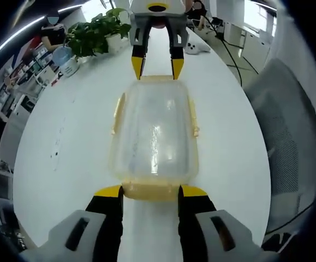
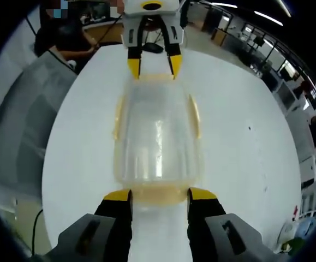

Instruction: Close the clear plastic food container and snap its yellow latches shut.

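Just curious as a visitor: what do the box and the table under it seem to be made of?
The container looks like clear, slightly cloudy plastic: the white shows through it and light glints on its lid. Its yellow latches look like translucent plastic. The table seems smooth white laminate, faintly glossy.

White table (image 1: pixel 65 136), potted plant (image 1: pixel 95 30), grey chair (image 1: pixel 294 136), bright office.

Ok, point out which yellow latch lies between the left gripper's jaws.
The end latch at the bottom of the left gripper view, framed by the left gripper. The side latches and far latch lie farther off.
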`<act>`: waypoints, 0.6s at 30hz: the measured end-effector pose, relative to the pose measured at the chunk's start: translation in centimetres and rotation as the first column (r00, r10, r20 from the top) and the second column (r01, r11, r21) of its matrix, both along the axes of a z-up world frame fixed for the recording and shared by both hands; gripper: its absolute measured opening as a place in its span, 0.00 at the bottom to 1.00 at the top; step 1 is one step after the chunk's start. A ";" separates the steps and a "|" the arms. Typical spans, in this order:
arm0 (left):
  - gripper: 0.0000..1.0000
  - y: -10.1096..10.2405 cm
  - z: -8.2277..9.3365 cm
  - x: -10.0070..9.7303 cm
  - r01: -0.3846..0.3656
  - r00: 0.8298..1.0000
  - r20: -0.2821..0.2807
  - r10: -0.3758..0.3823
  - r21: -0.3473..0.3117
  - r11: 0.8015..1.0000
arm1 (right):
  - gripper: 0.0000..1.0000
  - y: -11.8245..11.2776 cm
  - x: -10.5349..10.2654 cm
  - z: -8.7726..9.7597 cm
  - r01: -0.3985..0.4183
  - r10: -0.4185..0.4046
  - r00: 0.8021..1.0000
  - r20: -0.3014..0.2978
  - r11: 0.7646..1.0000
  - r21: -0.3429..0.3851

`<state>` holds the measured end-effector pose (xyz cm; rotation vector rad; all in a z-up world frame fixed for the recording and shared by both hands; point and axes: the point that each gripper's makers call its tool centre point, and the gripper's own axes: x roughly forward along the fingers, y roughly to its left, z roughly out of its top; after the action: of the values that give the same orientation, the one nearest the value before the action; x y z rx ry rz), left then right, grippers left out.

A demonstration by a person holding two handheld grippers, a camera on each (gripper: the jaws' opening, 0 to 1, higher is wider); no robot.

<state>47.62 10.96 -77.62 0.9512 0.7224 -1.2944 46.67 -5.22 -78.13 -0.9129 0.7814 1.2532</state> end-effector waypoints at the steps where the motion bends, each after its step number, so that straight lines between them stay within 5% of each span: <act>1: 0.39 -0.1 0.0 0.1 0.000 1.000 0.001 0.000 0.000 1.000 | 0.38 0.0 0.0 0.0 0.001 -0.001 1.000 -0.001 1.000 0.001; 18: 0.39 -2.3 -0.3 0.4 0.003 1.000 -0.010 -0.003 -0.002 1.000 | 0.38 -2.2 0.3 -0.2 0.007 -0.008 1.000 -0.024 1.000 -0.004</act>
<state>48.03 8.67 -77.96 0.9460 0.7273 -1.3031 46.96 -7.41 -78.34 -0.8987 0.8054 1.2583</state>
